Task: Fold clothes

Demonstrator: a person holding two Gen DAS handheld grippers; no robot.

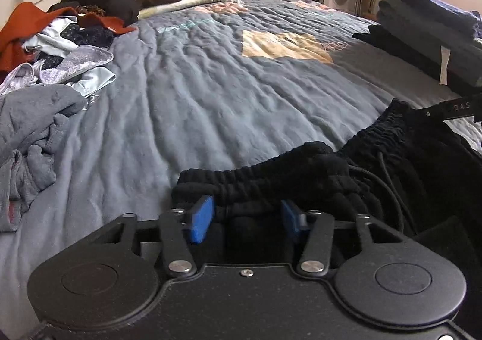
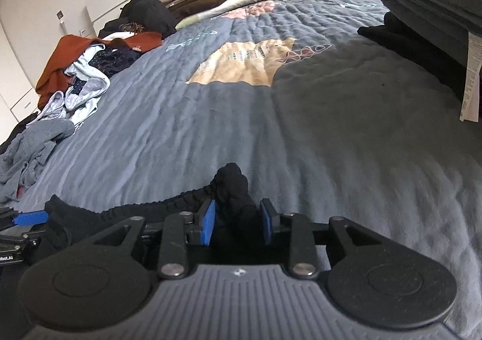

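- Left gripper (image 1: 247, 218) is clamping the black pants' (image 1: 301, 171) waistband between its pads.
- Right gripper (image 2: 238, 221) is pinching the other waistband end.
- Waistband is running sideways between both jaws, low over the bed (image 1: 211, 84).

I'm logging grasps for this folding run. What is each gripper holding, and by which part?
Both hold the black pants by the elastic waistband: the left gripper at one end, the right gripper on a bunched section further along.
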